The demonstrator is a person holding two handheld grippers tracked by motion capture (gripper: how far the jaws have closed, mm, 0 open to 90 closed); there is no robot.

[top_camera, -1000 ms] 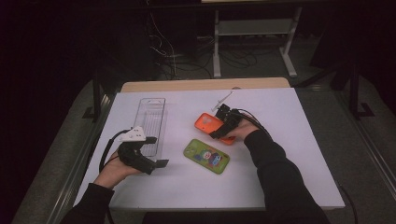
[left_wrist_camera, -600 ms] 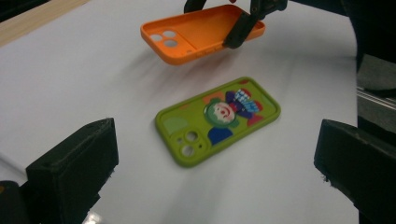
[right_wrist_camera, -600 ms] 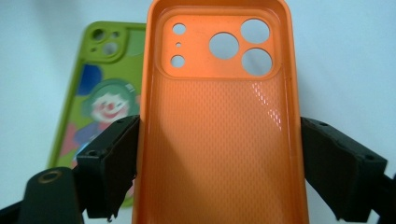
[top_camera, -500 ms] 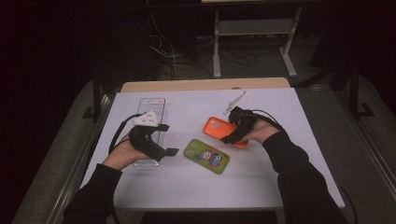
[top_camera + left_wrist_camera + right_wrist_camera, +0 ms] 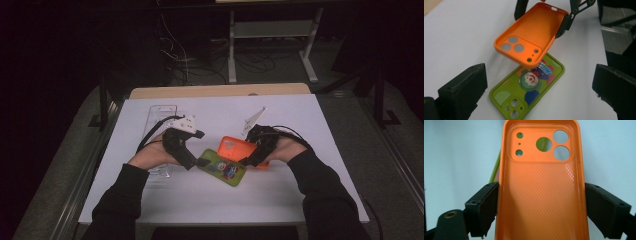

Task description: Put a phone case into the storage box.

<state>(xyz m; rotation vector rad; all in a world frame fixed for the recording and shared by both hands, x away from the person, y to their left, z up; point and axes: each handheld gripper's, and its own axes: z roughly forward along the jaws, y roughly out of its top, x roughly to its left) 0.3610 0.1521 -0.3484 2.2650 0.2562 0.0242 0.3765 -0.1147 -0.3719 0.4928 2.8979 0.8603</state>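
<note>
White tabletop, dark room; right hand-held gripper clamps orange case, left hand-held gripper gapes.

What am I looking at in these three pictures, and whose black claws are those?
A person sits at a white table and holds a hand-operated gripper in each hand. The high view looks down from above; the other two pictures come from cameras riding on each gripper, looking along its two black jaws. The right gripper has its jaws shut on the long sides of an orange plastic phone case, held up off the table with its hollow inside facing the camera. The left gripper is open, its jaws spread toward a green phone case with a clown picture lying flat. A clear plastic tray lies farther left.
</note>
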